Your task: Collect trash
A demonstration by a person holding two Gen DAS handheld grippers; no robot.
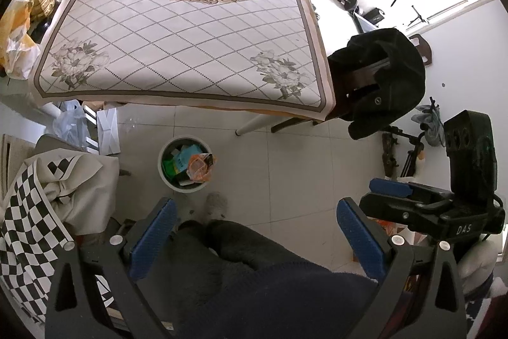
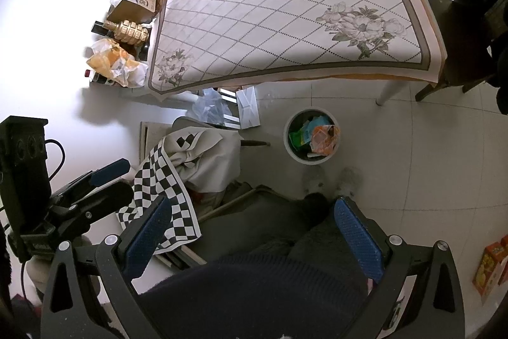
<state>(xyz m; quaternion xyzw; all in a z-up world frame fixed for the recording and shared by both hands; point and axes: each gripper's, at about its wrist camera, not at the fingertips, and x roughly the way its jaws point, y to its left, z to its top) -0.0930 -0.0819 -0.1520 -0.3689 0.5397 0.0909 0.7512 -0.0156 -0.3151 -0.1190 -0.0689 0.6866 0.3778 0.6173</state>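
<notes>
Round white waste bin [image 1: 183,162] on tiled floor [image 1: 301,154], near front edge of worktop; already holds green and teal packets plus orange wrapper [image 1: 199,168] at rim. Worktop with floral quilted cloth [image 1: 177,37] bare of litter. Left tongs [image 1: 255,239] apart, empty. Right tongs [image 2: 252,235] apart, empty. Judgement: collecting looks almost finished; yellow crumpled bag [image 2: 116,65] beside worktop possibly left.

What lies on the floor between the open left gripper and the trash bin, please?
In the left wrist view, only the person's slippered feet and legs lie between the left gripper and the trash bin.
</notes>
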